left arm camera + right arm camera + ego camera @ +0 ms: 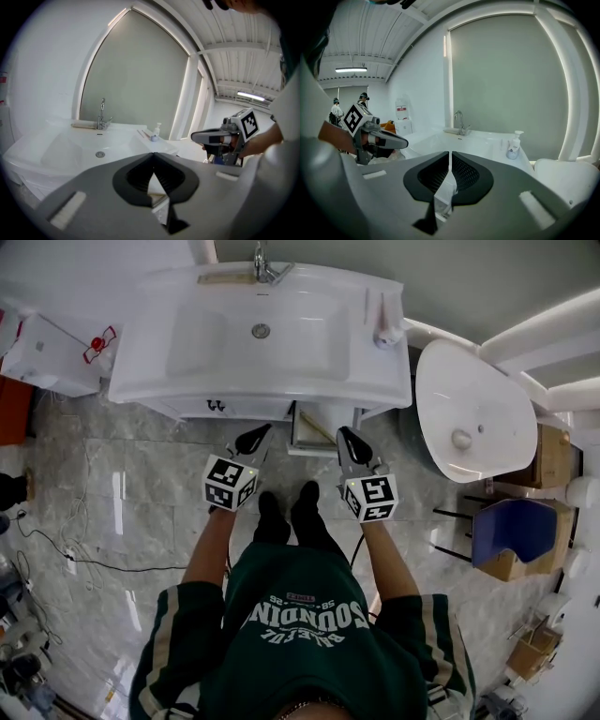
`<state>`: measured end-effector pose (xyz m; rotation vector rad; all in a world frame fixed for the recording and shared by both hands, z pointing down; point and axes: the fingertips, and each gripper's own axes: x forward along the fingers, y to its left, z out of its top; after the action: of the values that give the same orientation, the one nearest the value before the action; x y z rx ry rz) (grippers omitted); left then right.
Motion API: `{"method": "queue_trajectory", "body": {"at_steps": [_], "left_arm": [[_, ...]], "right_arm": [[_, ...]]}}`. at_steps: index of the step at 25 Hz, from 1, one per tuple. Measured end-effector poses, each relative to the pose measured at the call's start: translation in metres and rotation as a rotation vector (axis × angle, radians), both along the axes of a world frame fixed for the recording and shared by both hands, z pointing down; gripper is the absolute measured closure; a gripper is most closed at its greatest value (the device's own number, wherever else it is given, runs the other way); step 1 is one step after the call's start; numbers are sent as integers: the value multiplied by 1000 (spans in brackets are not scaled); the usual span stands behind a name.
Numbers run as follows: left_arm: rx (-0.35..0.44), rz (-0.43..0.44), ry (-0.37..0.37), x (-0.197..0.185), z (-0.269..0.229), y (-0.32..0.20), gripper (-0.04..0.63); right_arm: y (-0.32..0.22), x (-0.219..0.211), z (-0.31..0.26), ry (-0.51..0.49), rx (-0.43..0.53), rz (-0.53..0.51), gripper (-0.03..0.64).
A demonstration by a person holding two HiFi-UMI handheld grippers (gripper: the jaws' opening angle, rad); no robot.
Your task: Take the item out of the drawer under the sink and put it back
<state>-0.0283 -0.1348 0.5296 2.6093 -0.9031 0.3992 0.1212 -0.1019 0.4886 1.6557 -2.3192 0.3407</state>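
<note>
White drawer [323,442] under the sink [187,343] stands ajar, contents unclear; left gripper [253,438] and right gripper [348,436] closed, empty.

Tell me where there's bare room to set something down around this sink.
The countertop left of the basin is bare. So is the floor between the cabinet and the cable on the left. The right ledge holds the soap bottle, and the floor to the right is crowded with a white tub and boxes.
</note>
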Motion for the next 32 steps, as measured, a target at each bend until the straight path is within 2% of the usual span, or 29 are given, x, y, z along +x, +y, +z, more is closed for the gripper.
{"method": "queue_trajectory", "body": {"at_steps": [6,8,13,21,32], "left_arm": [[-54,12,-20,15,29,3,546],[-74,15,-24,19,39,6,545],[-116,13,-36,22,60,15,546],[-157,-8,-57,20,81,22,546],[-218,-85,-64,7,117,27,545]], "right_arm": [[2,8,44,15,-97,-30,611],[4,9,62,27,-141,-43,554],[9,8,97,55,-226,-74,500],[1,12,148,93,-335,-139,500],[-23,4,255,231,-502,-296,483]]}}
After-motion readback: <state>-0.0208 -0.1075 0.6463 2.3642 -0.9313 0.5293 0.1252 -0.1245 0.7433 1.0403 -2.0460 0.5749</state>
